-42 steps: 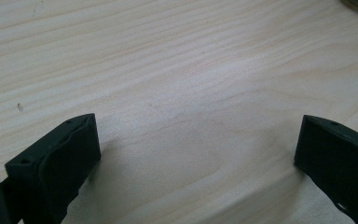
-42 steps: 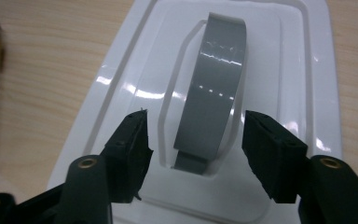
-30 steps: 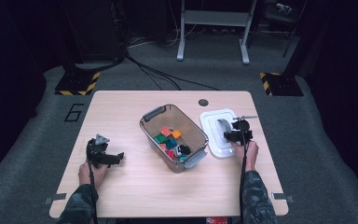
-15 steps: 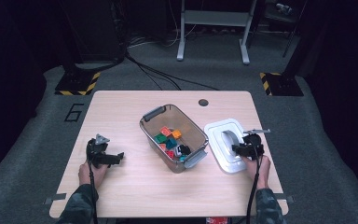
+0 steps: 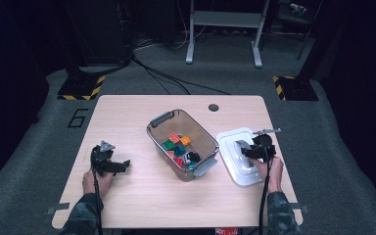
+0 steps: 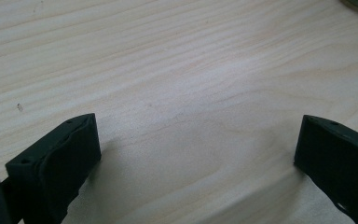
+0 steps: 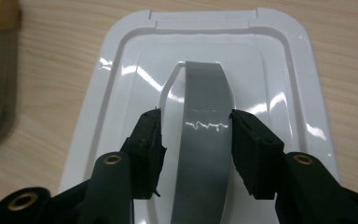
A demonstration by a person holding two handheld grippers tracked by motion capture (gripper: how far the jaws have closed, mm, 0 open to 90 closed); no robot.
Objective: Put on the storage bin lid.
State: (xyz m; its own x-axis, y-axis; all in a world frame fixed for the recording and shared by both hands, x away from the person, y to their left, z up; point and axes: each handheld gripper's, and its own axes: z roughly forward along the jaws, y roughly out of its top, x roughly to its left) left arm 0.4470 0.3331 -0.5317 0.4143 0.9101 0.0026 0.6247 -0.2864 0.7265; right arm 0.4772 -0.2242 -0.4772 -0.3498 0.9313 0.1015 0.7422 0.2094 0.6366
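right hand-held gripper (image 7: 193,135): jaws just opening, straddling grey handle (image 7: 204,126), pads off it | white lid (image 5: 230,142): flat on tabletop (image 5: 127,112), right of centre | left hand-held gripper (image 6: 198,154): wide apart, empty, lower left

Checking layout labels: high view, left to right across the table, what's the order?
Left gripper → clear bin holding coloured blocks → white lid lying flat on the table. The right gripper overlaps the lid, so it is left out of the order.
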